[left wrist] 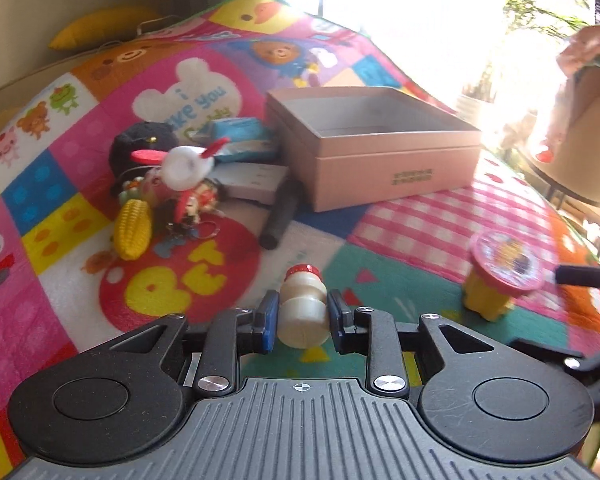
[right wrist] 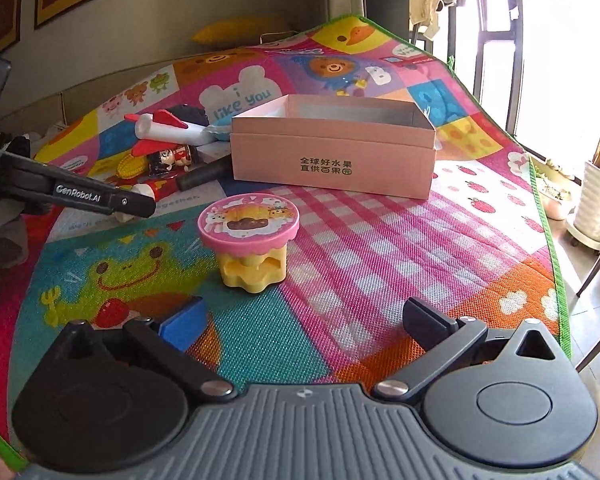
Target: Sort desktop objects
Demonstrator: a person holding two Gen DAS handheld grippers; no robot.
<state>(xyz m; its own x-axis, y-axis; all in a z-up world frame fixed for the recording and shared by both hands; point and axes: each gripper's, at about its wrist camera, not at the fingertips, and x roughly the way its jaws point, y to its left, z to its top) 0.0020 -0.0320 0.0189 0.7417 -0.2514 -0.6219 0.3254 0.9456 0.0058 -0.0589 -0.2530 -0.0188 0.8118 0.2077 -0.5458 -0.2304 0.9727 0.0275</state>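
My left gripper (left wrist: 303,322) is shut on a small cream bottle with a red cap (left wrist: 303,307), held just above the colourful play mat. An open pink cardboard box (left wrist: 374,148) lies farther ahead. In the right wrist view the same pink box (right wrist: 332,158) sits at the middle back. My right gripper (right wrist: 300,322) stands open with nothing between its fingers, and a yellow toy cup with a pink lid (right wrist: 250,236) stands on the mat a little ahead of it. That cup (left wrist: 500,280) also shows at the right of the left wrist view.
A heap of toys lies left of the box: a toy rocket (left wrist: 184,164), a knitted corn cob (left wrist: 134,230), a black plush (left wrist: 140,148), a black cylinder (left wrist: 280,216) and blue packets (left wrist: 240,132). The mat's green edge (right wrist: 548,232) drops off at the right.
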